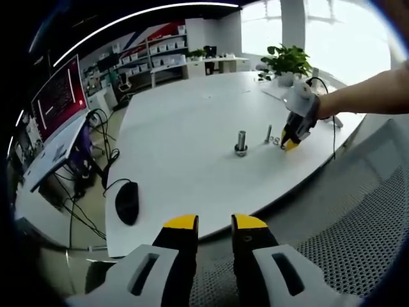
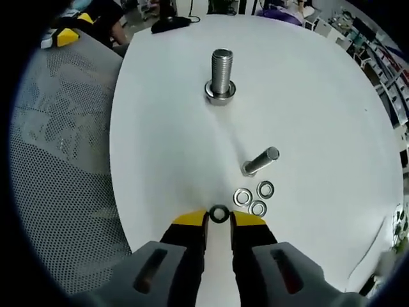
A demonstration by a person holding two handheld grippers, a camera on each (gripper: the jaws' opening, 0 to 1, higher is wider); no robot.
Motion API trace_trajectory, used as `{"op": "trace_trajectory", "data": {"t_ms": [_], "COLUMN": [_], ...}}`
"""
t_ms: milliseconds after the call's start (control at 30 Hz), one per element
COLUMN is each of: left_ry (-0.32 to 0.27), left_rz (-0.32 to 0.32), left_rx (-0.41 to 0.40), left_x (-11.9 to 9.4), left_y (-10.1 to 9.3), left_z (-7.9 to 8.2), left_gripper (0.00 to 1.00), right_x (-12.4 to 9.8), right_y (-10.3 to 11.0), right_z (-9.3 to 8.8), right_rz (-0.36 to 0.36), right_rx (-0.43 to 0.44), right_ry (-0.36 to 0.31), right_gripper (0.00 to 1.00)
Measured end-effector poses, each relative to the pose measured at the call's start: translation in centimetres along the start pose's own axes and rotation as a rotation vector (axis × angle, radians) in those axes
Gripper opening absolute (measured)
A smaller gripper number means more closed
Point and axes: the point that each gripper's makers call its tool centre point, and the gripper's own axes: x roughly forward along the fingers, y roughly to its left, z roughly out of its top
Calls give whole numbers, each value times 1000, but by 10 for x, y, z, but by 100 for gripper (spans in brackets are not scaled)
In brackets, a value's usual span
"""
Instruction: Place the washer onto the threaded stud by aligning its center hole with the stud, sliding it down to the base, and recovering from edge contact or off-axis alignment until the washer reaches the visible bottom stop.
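The right tool (image 2: 219, 217) gripped a flat metal ring washer (image 2: 219, 213) above the smooth white tabletop (image 2: 319, 96); the threaded stud (image 2: 221, 75) stood upright. The left tool (image 1: 215, 224) was narrowly parted, empty.

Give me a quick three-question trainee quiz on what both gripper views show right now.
1. True or false: the right gripper has a washer at its tips.
2. How many loose washers lie by the small stud? A) one B) three C) five
3. Which stud already has a washer at its base?

Key: 1 true. 2 B. 3 the large stud, upright on the white table.
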Motion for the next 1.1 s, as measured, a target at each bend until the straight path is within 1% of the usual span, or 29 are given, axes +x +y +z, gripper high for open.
{"op": "trace_trajectory", "data": {"t_ms": [267, 367, 433, 467, 600, 833, 967, 1100], "left_ry": [0, 0, 1, 1, -1, -1, -1, -1], "left_rz": [2, 2, 2, 2, 2, 2, 1, 1], "left_rx": [-2, -2, -2, -2, -3, -4, -4, -4], "left_x": [0, 0, 0, 0, 0, 0, 0, 0], "left_y": [0, 0, 0, 0, 0, 0, 0, 0], "left_z": [0, 0, 0, 0, 0, 0, 0, 0], "left_gripper": [19, 19, 19, 19, 19, 19, 19, 19], "right_x": [0, -1, -2, -2, -5, -15, -20, -26], "right_y": [1, 0, 1, 4, 6, 4, 3, 0], "right_z": [0, 0, -1, -3, -2, 4, 5, 7], "right_rz": [-6, -2, 5, 26, 25, 53, 56, 62], "right_rx": [-4, 27, 30, -18, -54, -28, -30, -9], "right_ry": [0, -12, -7, 10, 9, -14, -16, -18], "right_gripper": [15, 14, 14, 14, 14, 14, 14, 13]}}
